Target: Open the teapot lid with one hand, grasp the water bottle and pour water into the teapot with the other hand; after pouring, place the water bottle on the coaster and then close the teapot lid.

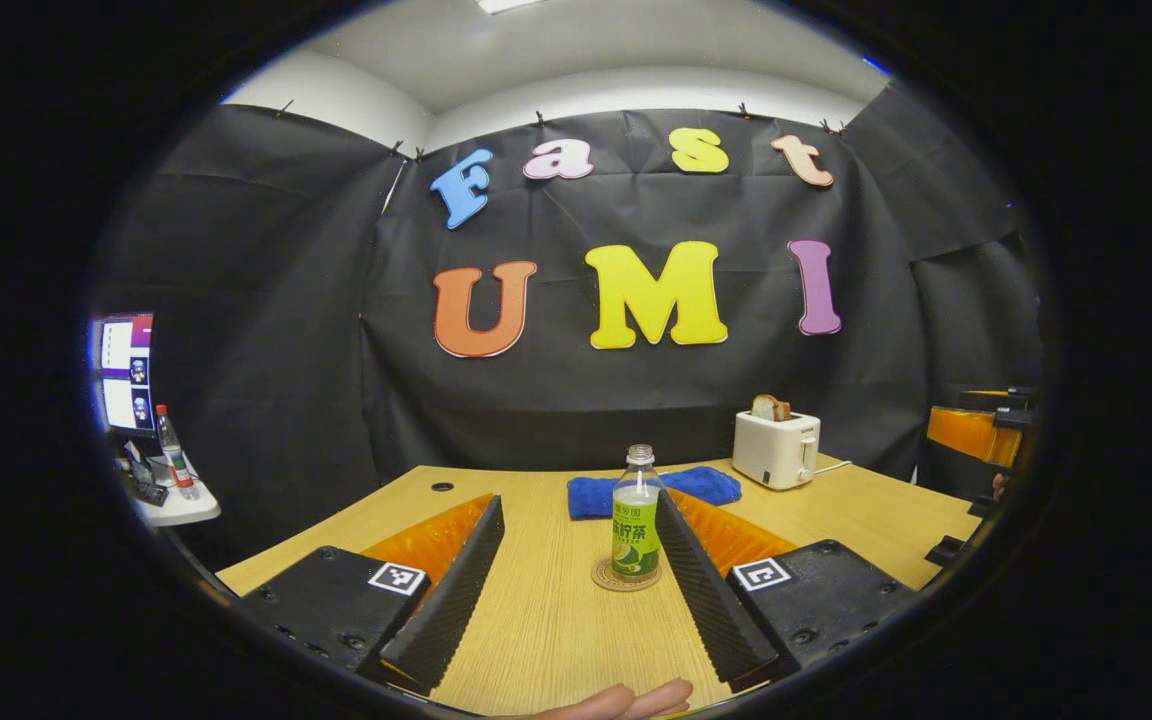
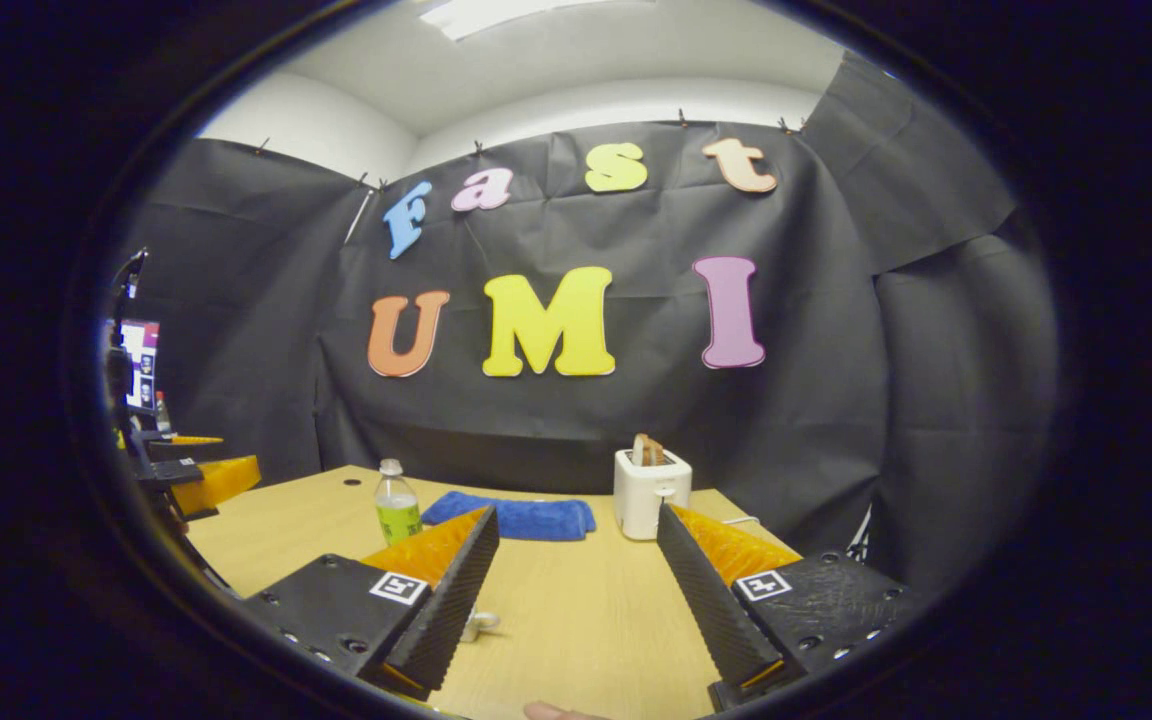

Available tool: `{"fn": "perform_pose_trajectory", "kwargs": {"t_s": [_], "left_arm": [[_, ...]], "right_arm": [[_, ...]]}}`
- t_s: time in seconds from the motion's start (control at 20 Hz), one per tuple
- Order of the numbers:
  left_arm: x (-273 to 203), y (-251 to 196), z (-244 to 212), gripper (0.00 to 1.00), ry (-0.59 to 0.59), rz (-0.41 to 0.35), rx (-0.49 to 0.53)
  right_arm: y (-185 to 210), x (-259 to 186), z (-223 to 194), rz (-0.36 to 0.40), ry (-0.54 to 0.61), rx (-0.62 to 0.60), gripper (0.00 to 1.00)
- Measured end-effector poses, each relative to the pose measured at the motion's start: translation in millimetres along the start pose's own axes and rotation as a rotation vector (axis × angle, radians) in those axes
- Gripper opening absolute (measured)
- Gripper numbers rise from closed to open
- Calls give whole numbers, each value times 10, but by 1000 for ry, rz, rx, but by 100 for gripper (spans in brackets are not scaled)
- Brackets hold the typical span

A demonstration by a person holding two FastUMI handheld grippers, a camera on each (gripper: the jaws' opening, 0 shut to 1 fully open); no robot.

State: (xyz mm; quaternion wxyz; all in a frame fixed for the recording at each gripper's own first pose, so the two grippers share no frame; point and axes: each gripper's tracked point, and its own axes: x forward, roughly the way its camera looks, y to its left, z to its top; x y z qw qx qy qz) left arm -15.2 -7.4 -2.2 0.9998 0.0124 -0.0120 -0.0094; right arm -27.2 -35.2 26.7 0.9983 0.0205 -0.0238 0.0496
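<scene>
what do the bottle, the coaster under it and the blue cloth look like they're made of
Water bottle: clear, glossy plastic by the look, see-through above a printed green label. Coaster: a thin round mat, tan and matte, possibly cork or woven fibre. Blue cloth: soft fabric, a fuzzy, towel-like surface lying crumpled.

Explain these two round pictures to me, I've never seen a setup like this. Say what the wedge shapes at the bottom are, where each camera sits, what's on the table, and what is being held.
A person holds a two-finger gripper in each hand, and each carries a camera looking forward along its fingers. The wedges are those fingers.

In the left gripper view, the left gripper is open, holding nothing. Ahead, a water bottle stands on a round coaster on the wooden table.

In the right gripper view, the right gripper is open too. Farther back lie a blue towel and a white toaster with bread in it. A small pale thing peeks from behind one finger; I cannot identify it.
</scene>
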Motion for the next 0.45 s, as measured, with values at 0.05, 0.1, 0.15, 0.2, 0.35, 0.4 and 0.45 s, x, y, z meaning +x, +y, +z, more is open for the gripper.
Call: {"fn": "perform_pose_trajectory", "kwargs": {"t_s": [0.05, 0.1, 0.15, 0.2, 0.35, 0.4, 0.45], "left_arm": [[6, -6, -10, 95, 3, -3, 3], [10, -16, -12, 95, 5, -6, 6], [4, -22, -27, 95, 5, -6, 6], [9, -25, -20, 95, 5, -1, 5], [-13, 1, 0, 95, -2, 12, 6], [-20, 5, 2, 95, -3, 14, 4], [-8, 5, 1, 95, -5, 15, 0]], "right_arm": [[-3, 1, 0, -1, 1, 0, 99], [-5, 6, 10, -5, -1, 11, 96], [3, 10, -2, -4, 0, 21, 96], [18, 8, -6, -1, 3, 22, 95], [25, -4, 3, 2, 1, 16, 99], [35, -4, 14, 4, -1, 12, 99], [32, 1, 5, 5, 0, 10, 95]]}}
